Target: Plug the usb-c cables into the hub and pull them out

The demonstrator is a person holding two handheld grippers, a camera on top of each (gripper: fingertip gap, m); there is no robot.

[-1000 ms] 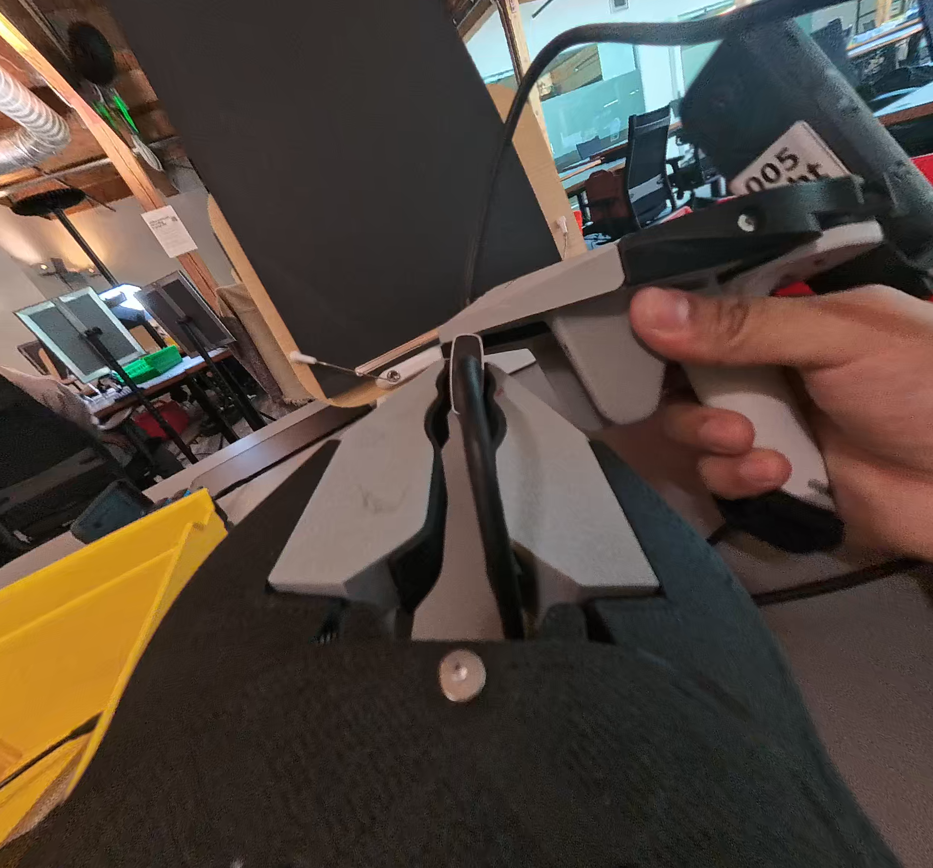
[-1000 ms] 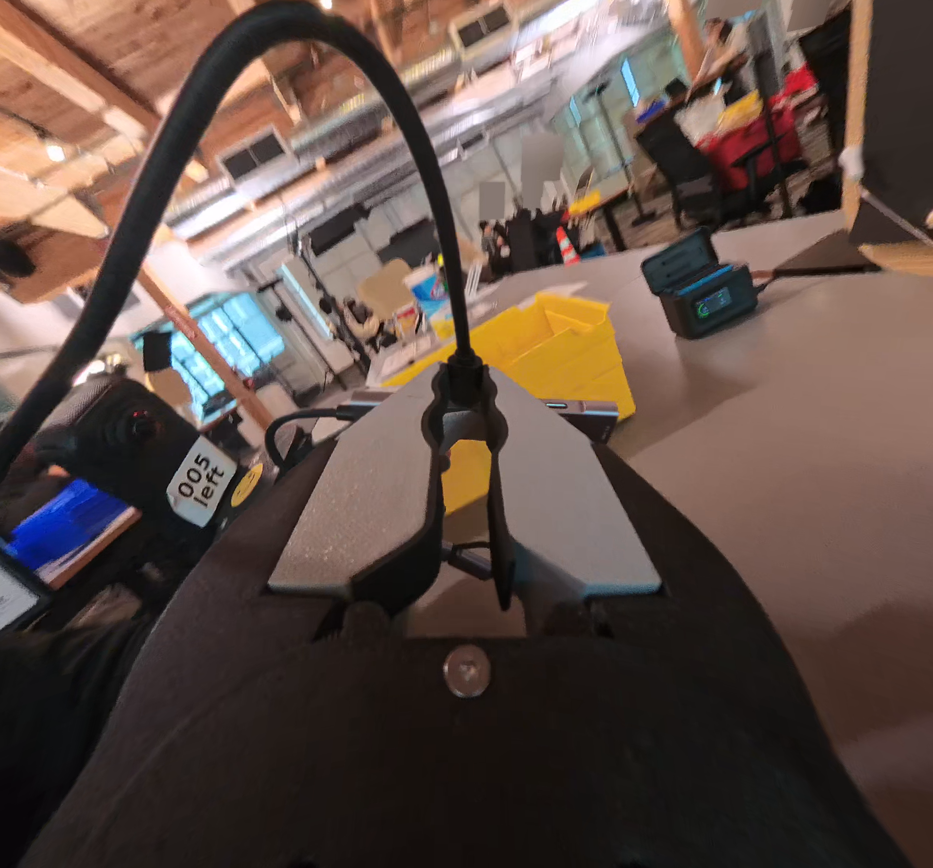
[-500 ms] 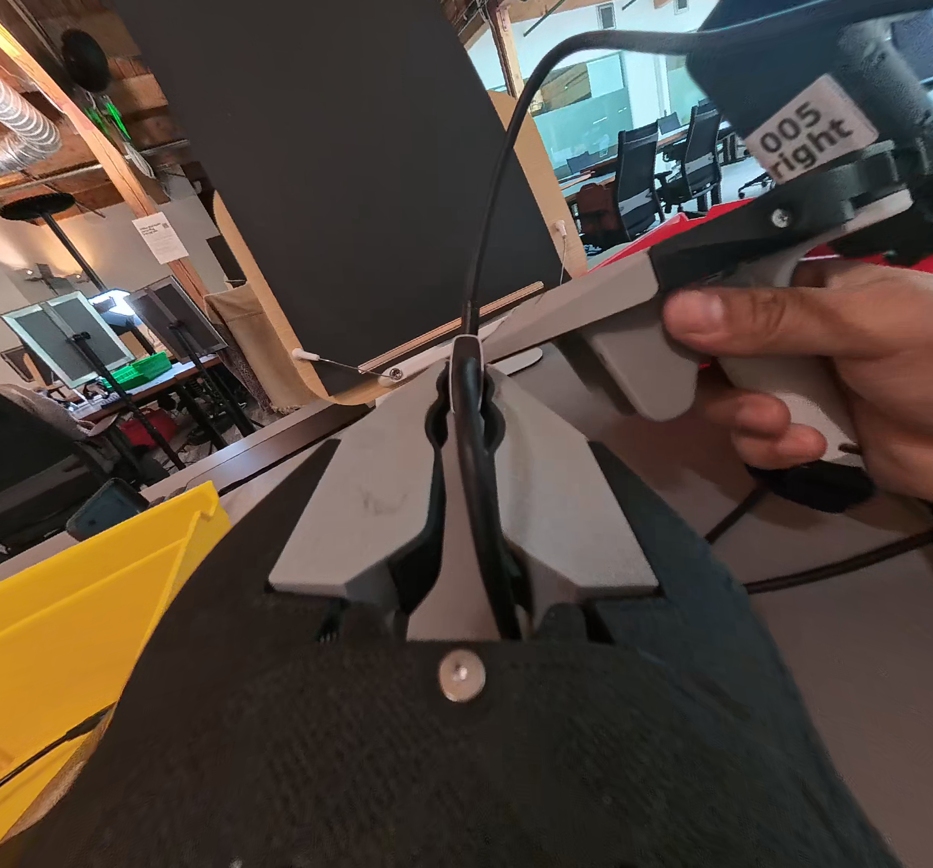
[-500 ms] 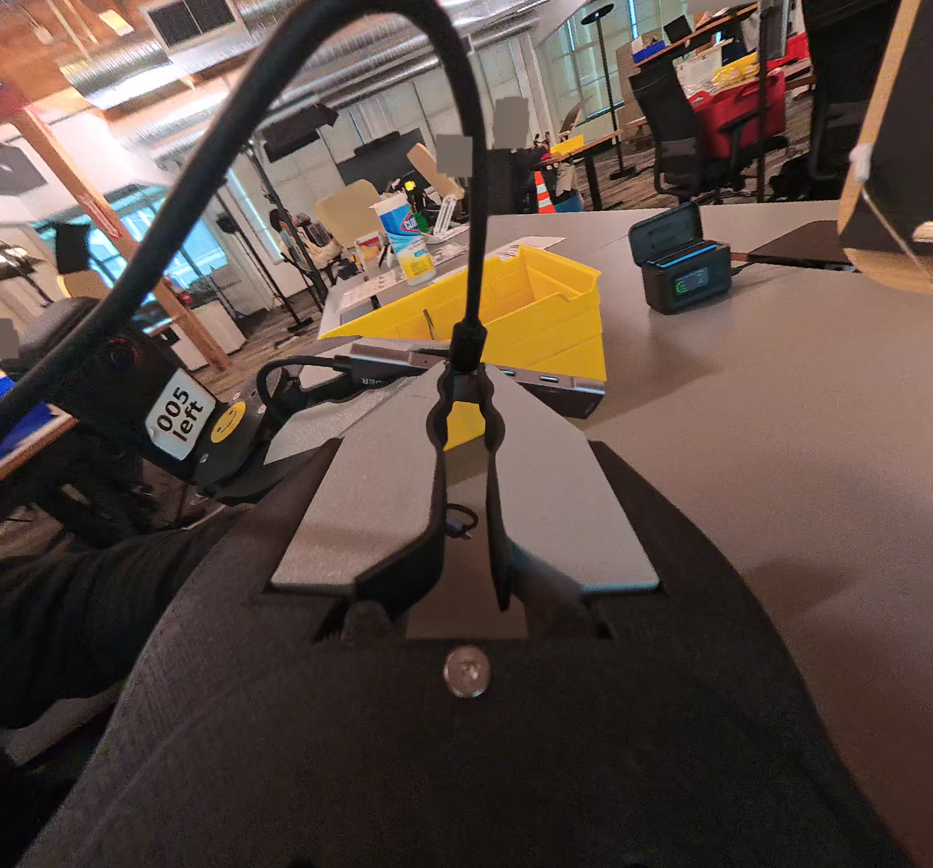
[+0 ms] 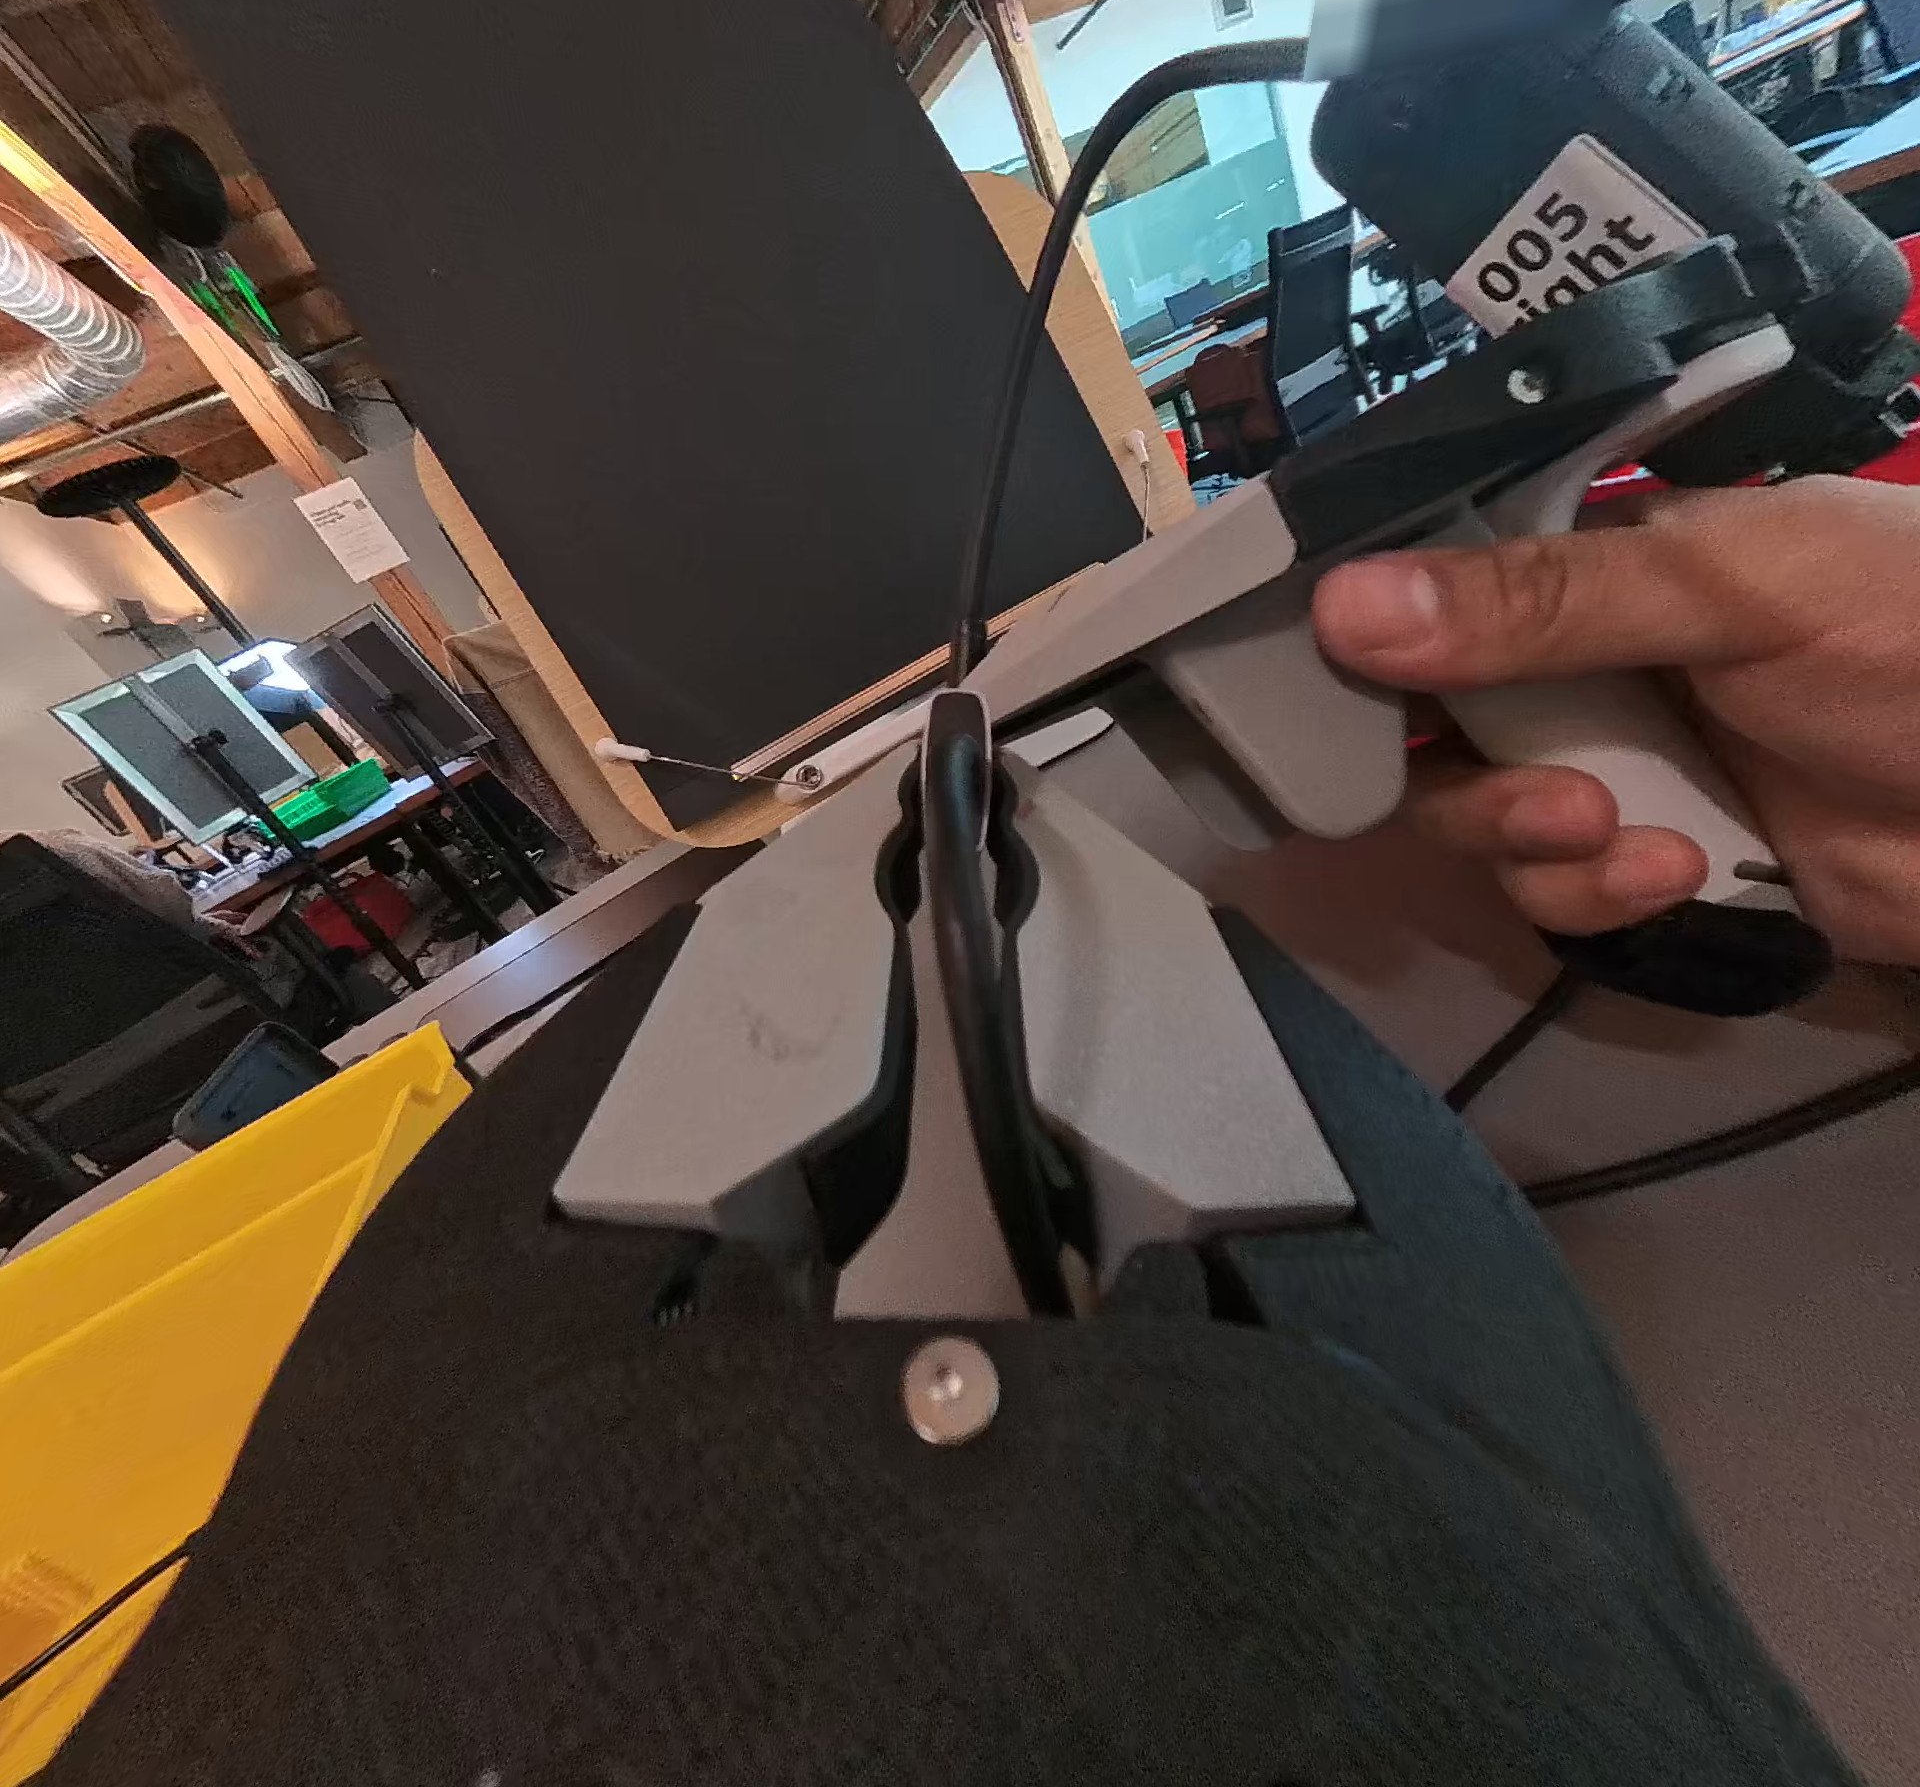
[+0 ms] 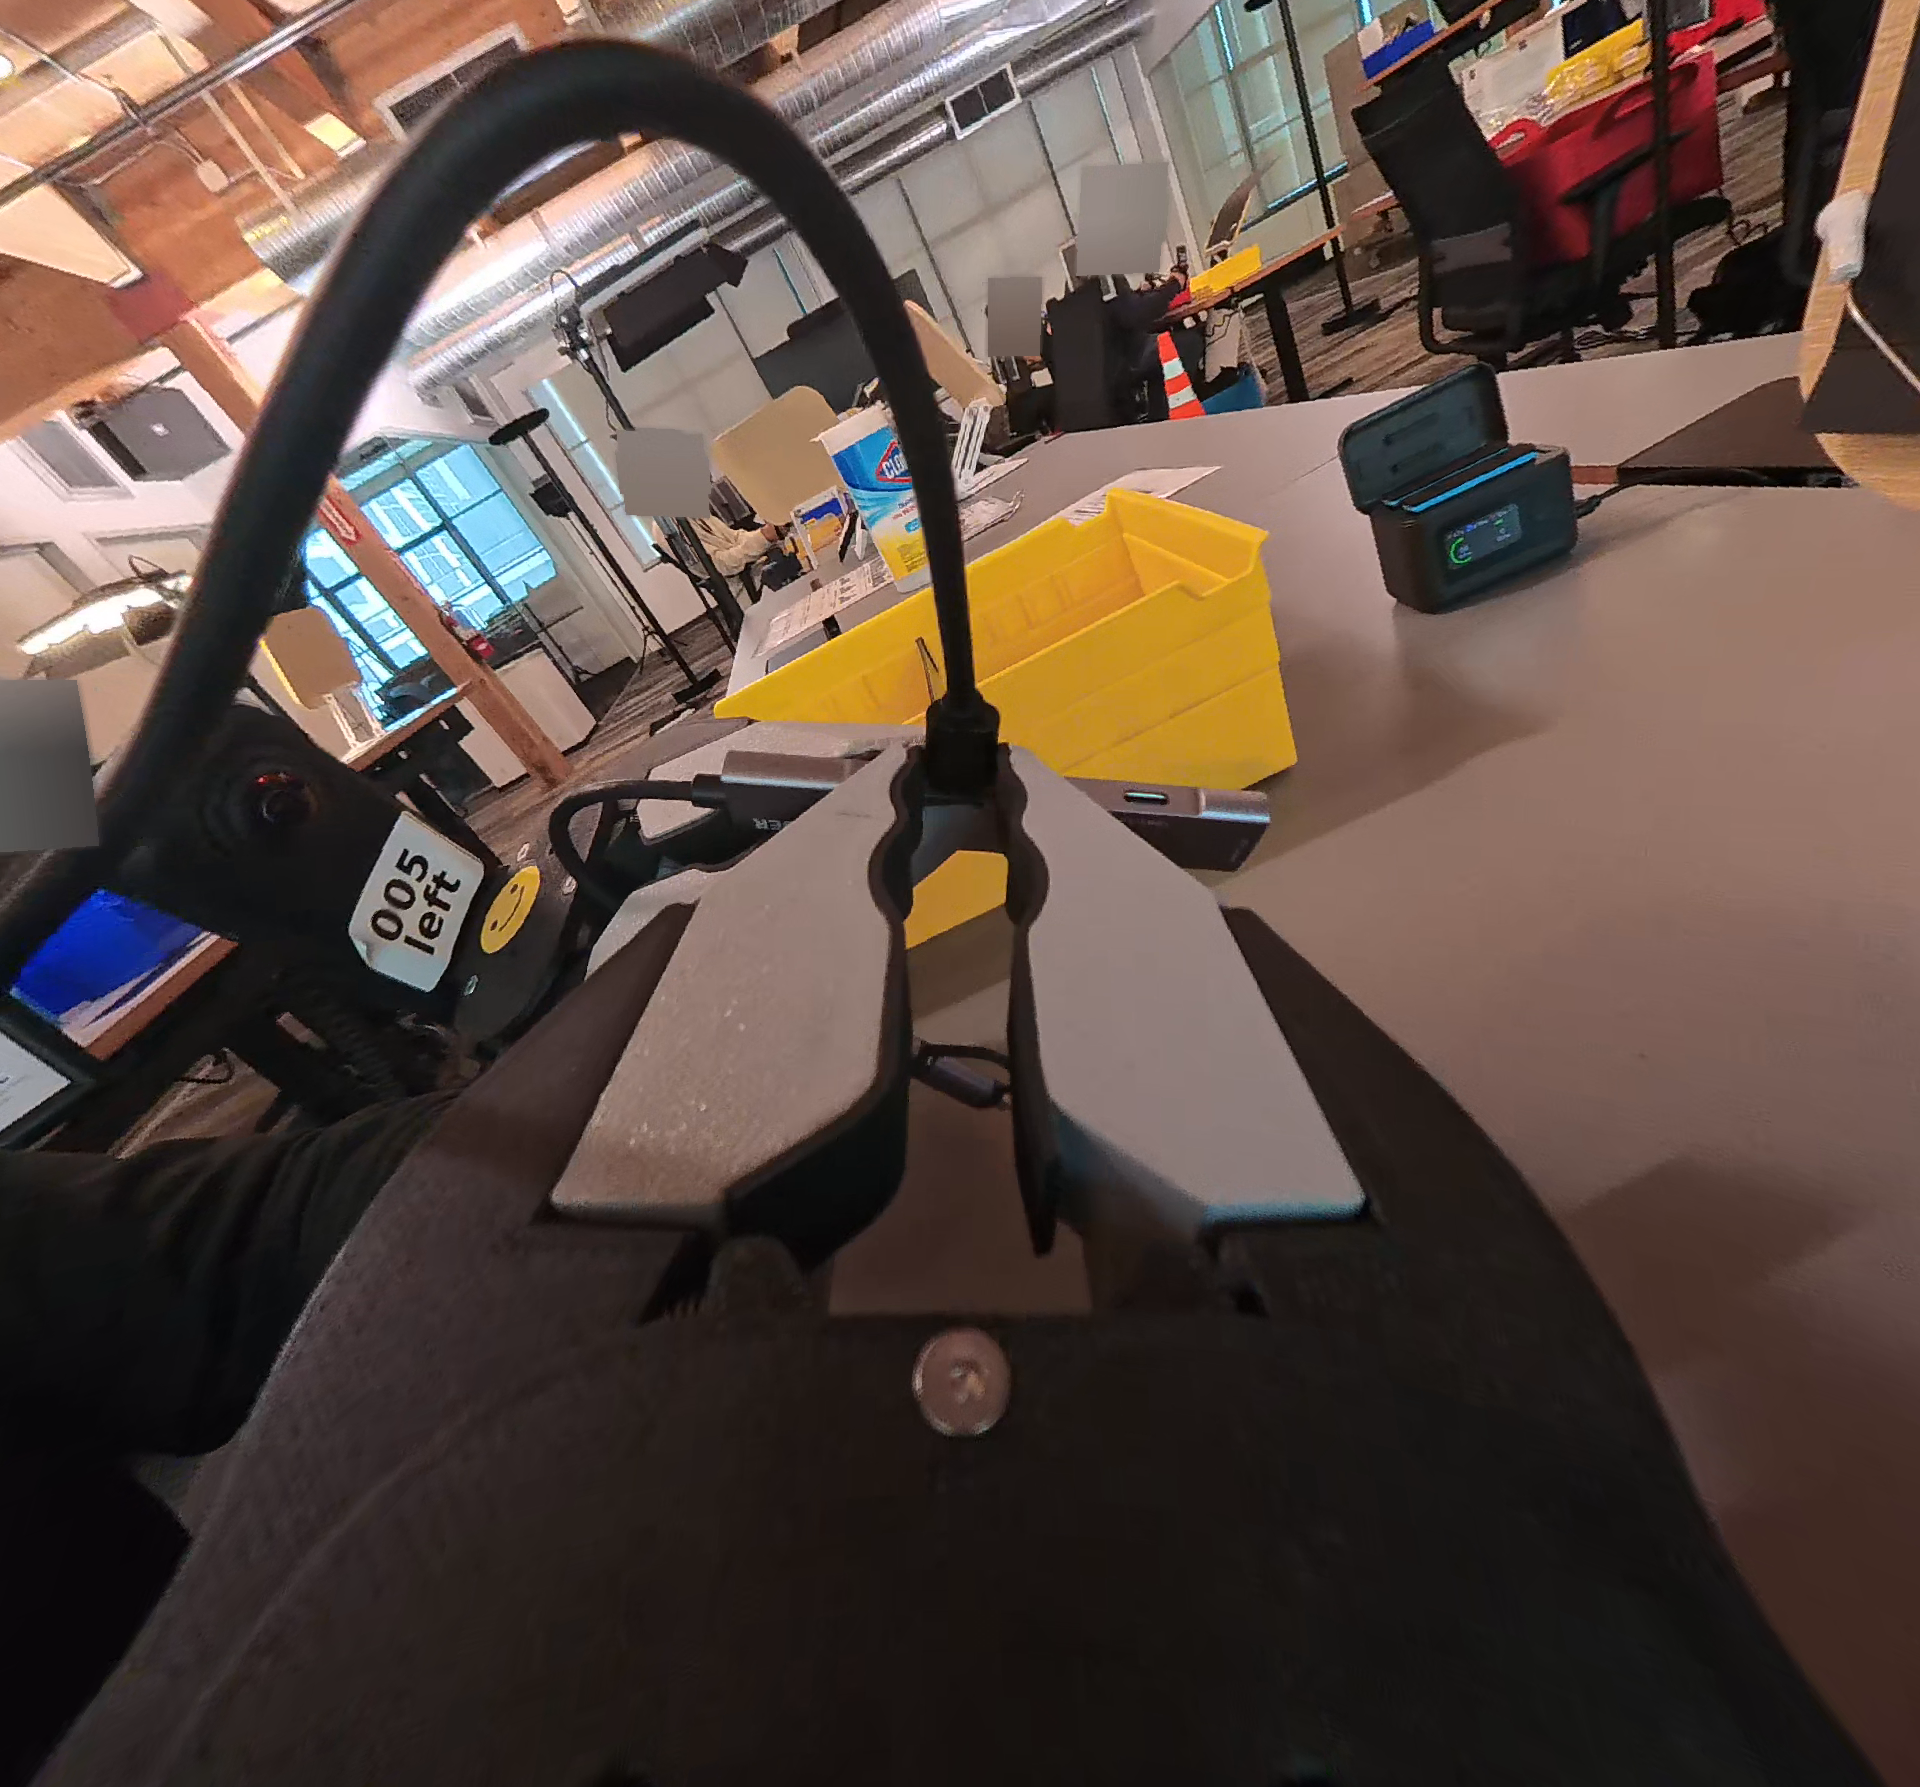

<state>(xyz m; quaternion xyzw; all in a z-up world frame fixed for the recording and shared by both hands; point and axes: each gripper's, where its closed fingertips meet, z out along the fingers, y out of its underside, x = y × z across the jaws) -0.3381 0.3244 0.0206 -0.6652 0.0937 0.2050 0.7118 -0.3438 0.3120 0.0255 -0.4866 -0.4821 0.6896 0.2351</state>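
Left hand-held gripper (image 5: pixel 958 781): its grey fingers are closed on the hub (image 5: pixel 954 729), seen end-on as a thin pale edge at the tips; the hub's own black lead runs back between the fingers.
Right hand-held gripper (image 6: pixel 958 787): fingers pinched together on the black plug of a usb-c cable (image 6: pixel 914 449), right at the hub.
Hub: in the right wrist view a grey bar (image 6: pixel 1184 807) lying crosswise just beyond the right hand-held gripper's tips, above the surface (image 6: pixel 1558 906).
Usb-c cable: rises from the plug at the hub, arches up and over to the left; whether the plug is seated in the port cannot be told.
Second cable (image 6: pixel 613 802): a black lead enters the hub's left end.
Hand (image 5: pixel 1662 698): grips the right tool's handle, right of the hub.
Yellow bin (image 6: pixel 1122 657): on the surface just behind the hub.
Black case (image 6: pixel 1455 511): lid open, farther back and right of the hub.
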